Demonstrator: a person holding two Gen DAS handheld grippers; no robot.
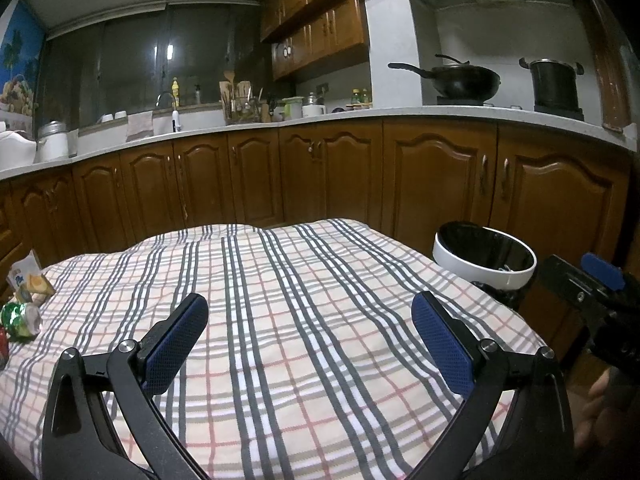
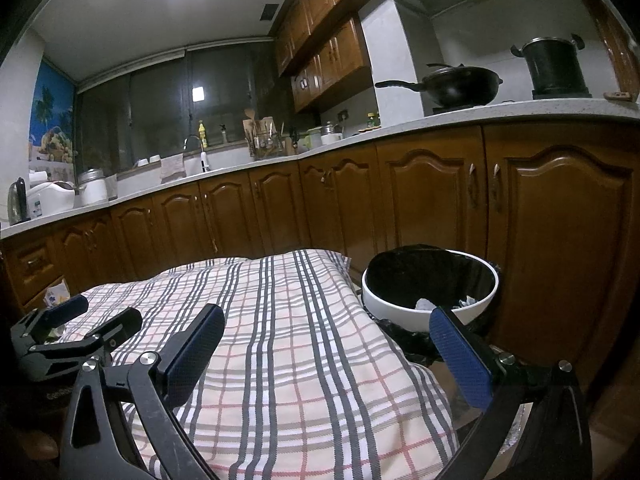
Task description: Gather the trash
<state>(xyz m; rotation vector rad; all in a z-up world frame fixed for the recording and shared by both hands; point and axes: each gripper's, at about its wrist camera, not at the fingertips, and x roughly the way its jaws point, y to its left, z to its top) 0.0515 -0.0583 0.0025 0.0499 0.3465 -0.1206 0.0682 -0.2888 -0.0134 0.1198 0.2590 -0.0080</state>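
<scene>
The left tool [image 1: 310, 320] is held low over a desk covered in a plaid cloth of grey, white and pink stripes [image 1: 304, 320], its blue-padded fingers [image 1: 176, 344] spread wide with nothing between them. The right tool [image 2: 326, 334] is likewise spread and empty, poised over the right-hand edge of the same cloth, so that the white round bin lined with a black bag [image 2: 430, 284] stands just beyond its right finger. A few pale crumpled scraps [image 2: 424, 304] can be seen in the bottom of the bin, which suggests that part of the collecting has been done.

What remains is gathered at the far left edge of the desk in the left wrist view: a crushed green and silver wrapper [image 1: 22, 320], a small pale carton with blue print [image 1: 24, 274] standing behind it, and a sliver of something red at the very edge, too cut off to be identified. These lie well apart from the bin, on the opposite side of the desk.

The open, level stance of both tools is judged to be a ready posture between pickups. The left tool is the nearer to the litter, so a reach leftward by it would be expected next, followed by a carry across to the bin. The soft, rumpled cloth could be snagged if the fingers are lowered too deep.
</scene>
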